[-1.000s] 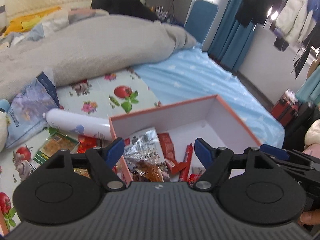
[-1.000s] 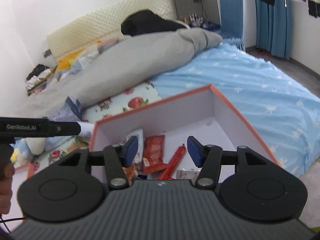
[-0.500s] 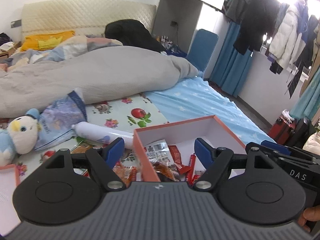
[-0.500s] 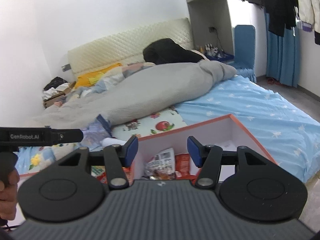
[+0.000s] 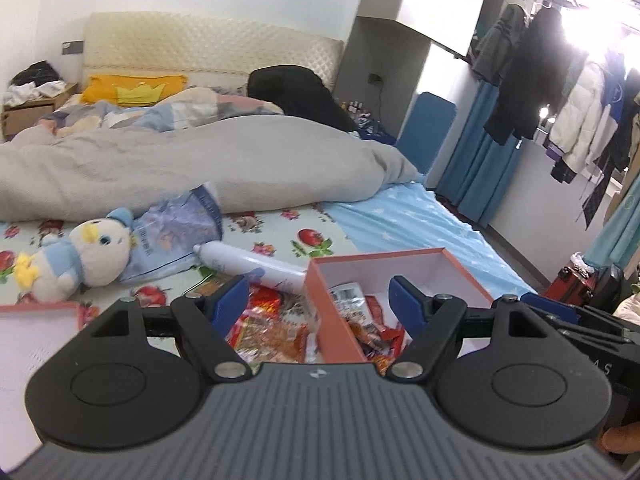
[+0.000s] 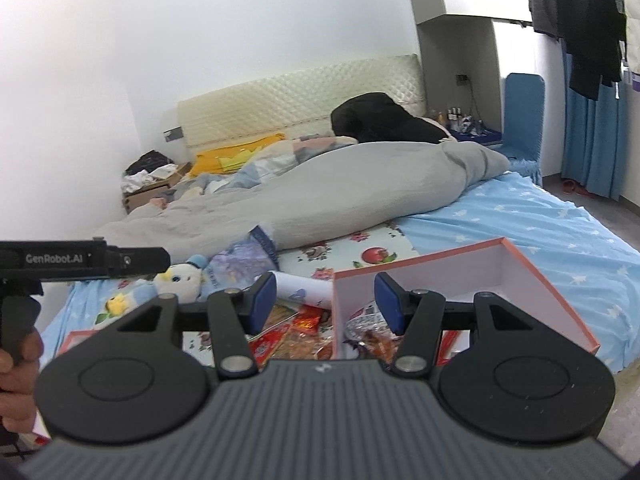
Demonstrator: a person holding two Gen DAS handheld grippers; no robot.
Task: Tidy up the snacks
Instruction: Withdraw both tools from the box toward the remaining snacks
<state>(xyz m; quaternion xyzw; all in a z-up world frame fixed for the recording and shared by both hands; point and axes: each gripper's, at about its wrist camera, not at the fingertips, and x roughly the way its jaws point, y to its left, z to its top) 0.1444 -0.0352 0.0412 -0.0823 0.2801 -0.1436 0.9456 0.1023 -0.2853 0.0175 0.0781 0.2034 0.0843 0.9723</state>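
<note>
Orange-edged cardboard box (image 5: 404, 264) sits on the bed, lower centre-right of the left wrist frame, already part filled with snack packets (image 5: 360, 320) against its near-left wall. Loose snack packets (image 5: 272, 320) lie just outside that wall, on the fruit-print sheet (image 5: 280, 232), heaped low between my two blue pads in both views.

My left hand-held gripper (image 5: 320, 300): jaws wide, nothing between them. My right hand-held gripper (image 6: 325, 300): jaws at a middling gap, also empty. Both point slightly downward over the pile and box.

Key relation, judged: the loose pile lies below and just ahead of both hand-held grippers, a little left of the box wall. In the left wrist view the pile falls nearer the left pad, so the left hand looks better placed for it; the right one straddles the wall.

White cylindrical bottle (image 5: 248, 266) lies beyond the pile, long axis running from upper left to lower right, its far end touching the box's corner. Cannot tell whether it counts as a snack.

Plush duck (image 5: 68, 260) and blue foil bag (image 5: 180, 228) sit farther left, well apart from the box.
</note>
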